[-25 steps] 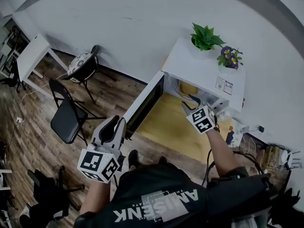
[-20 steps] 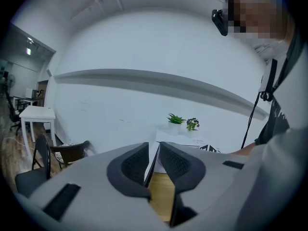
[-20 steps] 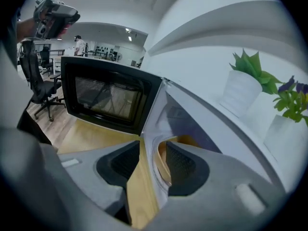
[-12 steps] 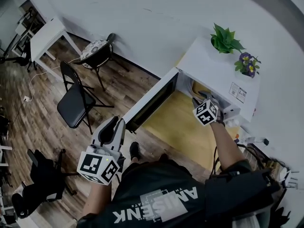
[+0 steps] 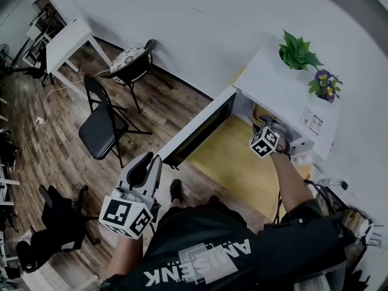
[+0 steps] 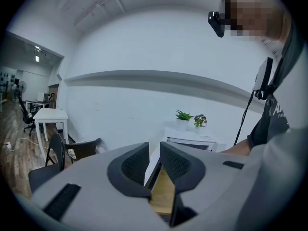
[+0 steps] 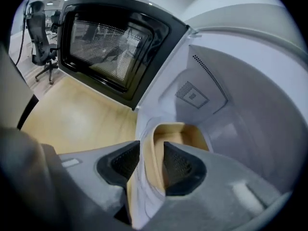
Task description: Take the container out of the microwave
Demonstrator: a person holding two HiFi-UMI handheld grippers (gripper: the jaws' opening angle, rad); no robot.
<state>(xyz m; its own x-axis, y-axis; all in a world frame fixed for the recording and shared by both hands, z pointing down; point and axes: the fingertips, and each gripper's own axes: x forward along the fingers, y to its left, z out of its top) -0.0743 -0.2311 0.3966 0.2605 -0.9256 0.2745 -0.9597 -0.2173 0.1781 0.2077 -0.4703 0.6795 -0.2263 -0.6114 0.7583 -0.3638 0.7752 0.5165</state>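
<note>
The white microwave stands on a yellow tabletop with its door swung wide open to the left. In the right gripper view a tan container with a white outer wall sits in the cavity. My right gripper reaches into the cavity, shut on the container's near wall, one pad inside and one outside. My left gripper hangs low in front of me, away from the microwave. Its jaws are nearly together with nothing between them.
Two potted plants stand on top of the microwave. A black folding chair, a round-seated chair and a white table are on the wooden floor to the left. Cables lie right of the tabletop.
My right gripper has moved forward from the microwave's mouth into the cavity, onto the container. The left gripper has stayed where it was.
</note>
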